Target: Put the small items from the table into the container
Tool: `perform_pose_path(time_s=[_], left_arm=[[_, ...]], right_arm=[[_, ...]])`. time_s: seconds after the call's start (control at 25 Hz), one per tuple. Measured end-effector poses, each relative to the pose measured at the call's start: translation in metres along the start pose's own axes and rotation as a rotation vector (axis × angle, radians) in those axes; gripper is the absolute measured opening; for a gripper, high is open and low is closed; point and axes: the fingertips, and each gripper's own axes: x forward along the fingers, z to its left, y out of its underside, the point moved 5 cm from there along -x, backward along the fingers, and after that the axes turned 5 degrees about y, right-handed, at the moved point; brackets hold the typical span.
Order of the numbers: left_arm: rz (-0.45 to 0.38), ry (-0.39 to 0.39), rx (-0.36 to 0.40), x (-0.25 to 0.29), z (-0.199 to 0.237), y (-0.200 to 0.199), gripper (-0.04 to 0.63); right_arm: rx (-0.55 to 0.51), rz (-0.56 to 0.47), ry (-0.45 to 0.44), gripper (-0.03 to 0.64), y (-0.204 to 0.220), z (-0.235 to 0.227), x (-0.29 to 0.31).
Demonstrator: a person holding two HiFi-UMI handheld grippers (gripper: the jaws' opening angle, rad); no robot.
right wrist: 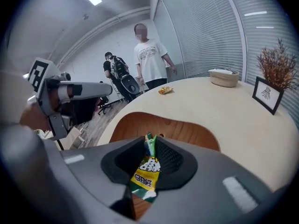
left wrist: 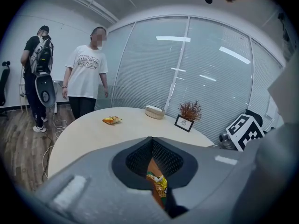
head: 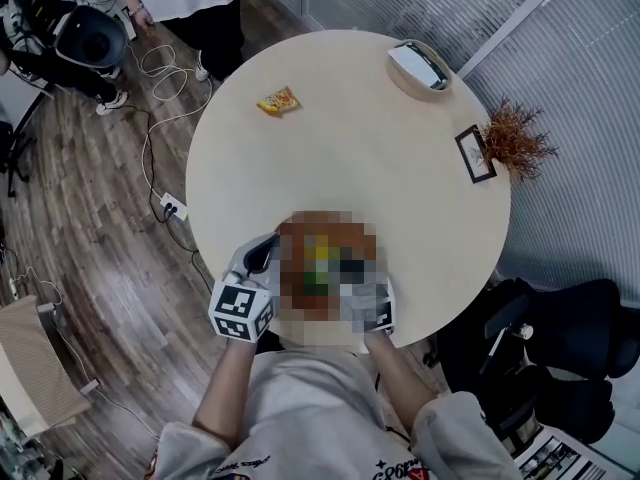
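Note:
My right gripper (right wrist: 148,149) is shut on a green and yellow snack packet (right wrist: 145,172), which hangs over a brown wooden bowl (right wrist: 187,130) at the table's near edge. My left gripper (left wrist: 157,171) is shut on an orange and yellow packet (left wrist: 159,186). In the head view both grippers sit close together at the near table edge, the left gripper (head: 264,252) beside a blurred patch that hides the bowl. One orange snack packet (head: 278,101) lies alone at the far left of the round table (head: 340,158).
A woven basket (head: 420,68) stands at the far right edge, with a small picture frame (head: 475,153) and a dried plant (head: 517,138) nearby. Two people stand beyond the table (left wrist: 86,73). Cables lie on the wooden floor (head: 150,138). A black chair (head: 560,348) is at my right.

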Motion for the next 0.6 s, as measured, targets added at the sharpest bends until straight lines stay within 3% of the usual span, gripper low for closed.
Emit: perform_pose_path(time_s=[0.2, 0.32, 0.44, 0.52, 0.6], left_arm=[[-0.004, -0.008, -0.015, -0.002, 0.000, 0.003, 0.000], [-0.005, -0.008, -0.013, -0.001, -0.002, 0.003, 0.000], [-0.008, -0.016, -0.006, -0.001, -0.002, 0.002, 0.000], [-0.013, -0.022, 0.003, 0.000, -0.002, 0.001, 0.000], [-0.026, -0.025, 0.008, 0.001, -0.003, -0.002, -0.002]], right_arm=[[-0.011, -0.023, 0.010, 0.163, -0.001, -0.001, -0.002], [-0.003, -0.079, 0.026, 0.161, -0.007, -0.005, -0.012], [0.009, -0.148, 0.009, 0.113, -0.019, -0.004, -0.024], [0.013, -0.193, -0.011, 0.009, -0.027, -0.003, -0.031], [0.009, -0.248, -0.027, 0.002, -0.039, -0.001, -0.039]])
